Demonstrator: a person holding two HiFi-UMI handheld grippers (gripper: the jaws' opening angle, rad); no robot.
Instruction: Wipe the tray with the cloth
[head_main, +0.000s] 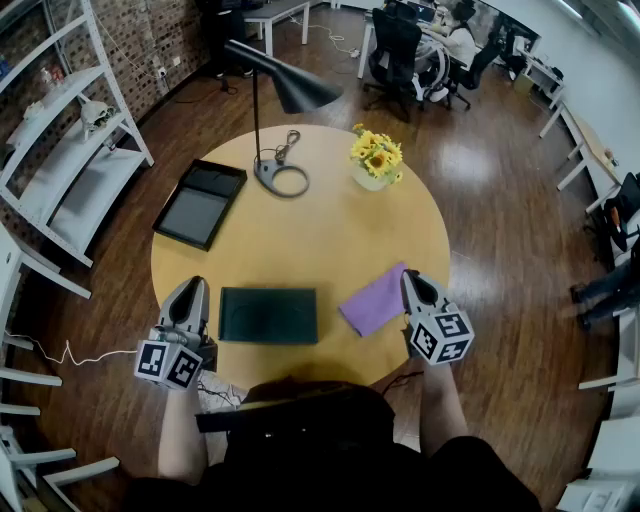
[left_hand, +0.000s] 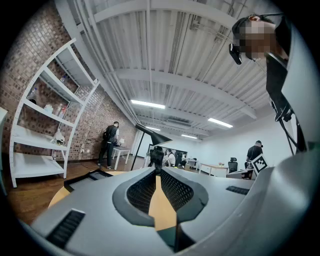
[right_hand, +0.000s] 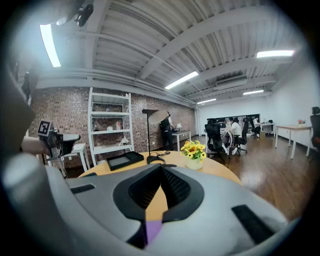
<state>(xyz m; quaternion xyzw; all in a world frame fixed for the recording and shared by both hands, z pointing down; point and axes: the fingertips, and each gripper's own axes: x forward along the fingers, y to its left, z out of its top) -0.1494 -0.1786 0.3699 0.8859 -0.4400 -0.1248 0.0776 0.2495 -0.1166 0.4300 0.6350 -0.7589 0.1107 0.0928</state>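
A dark green tray (head_main: 268, 315) lies flat near the front edge of the round yellow table (head_main: 320, 230). To its right, a purple cloth (head_main: 375, 298) lies spread out, also showing under the jaws as the cloth (right_hand: 152, 231) in the right gripper view. My right gripper (head_main: 409, 277) hovers at the cloth's right edge, shut and holding nothing. Left of the tray, my left gripper (head_main: 190, 288) is also shut and empty. Both pairs of jaws meet tip to tip, the left gripper (left_hand: 157, 172) and the right gripper (right_hand: 161, 167), in their own views.
A second black tray (head_main: 200, 203) lies at the table's far left. A black desk lamp (head_main: 280, 100) with its round base and a pot of sunflowers (head_main: 376, 160) stand at the back. White shelves (head_main: 60, 160) stand to the left. People and office chairs are far behind.
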